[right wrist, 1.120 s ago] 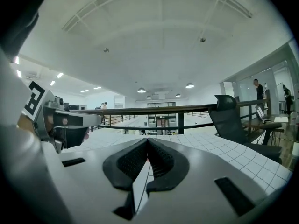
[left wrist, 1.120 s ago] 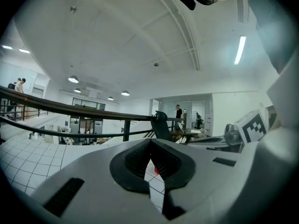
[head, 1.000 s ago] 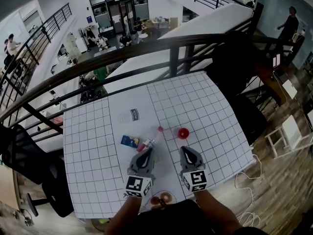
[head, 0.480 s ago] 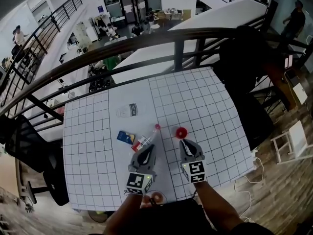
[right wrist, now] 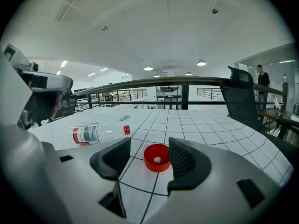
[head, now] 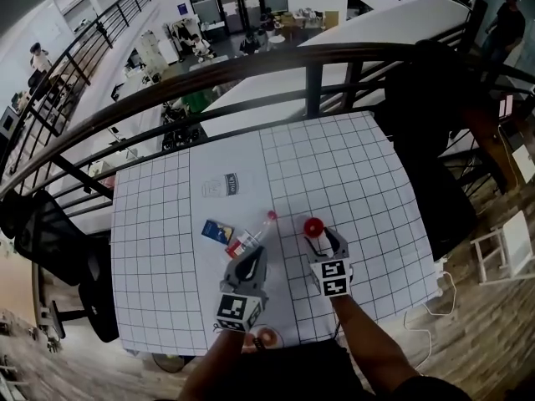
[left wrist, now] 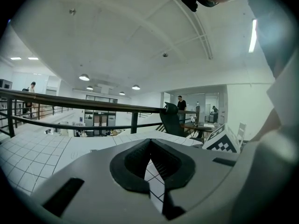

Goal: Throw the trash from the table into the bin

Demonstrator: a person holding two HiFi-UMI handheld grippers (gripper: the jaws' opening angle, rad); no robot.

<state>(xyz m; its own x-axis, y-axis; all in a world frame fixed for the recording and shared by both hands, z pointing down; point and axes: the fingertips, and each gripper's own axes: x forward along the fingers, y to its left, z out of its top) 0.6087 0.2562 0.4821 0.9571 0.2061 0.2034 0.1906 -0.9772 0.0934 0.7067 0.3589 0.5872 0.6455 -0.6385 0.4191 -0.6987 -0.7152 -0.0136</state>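
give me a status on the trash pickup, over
Left gripper shut, empty. Right gripper has just been opening, red cup between its tips, not gripped. Bottle lying off to the left, nothing in the way.

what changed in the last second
The right gripper moved forward to the red cup; its jaws have just been opening, and the cup sits between them, ungripped. The left gripper stayed shut by the bottle; bottle and blue packet did not move.

Office mezzanine — railing [head: 314, 90], desks below [head: 288, 19], swivel chair [head: 42, 232]
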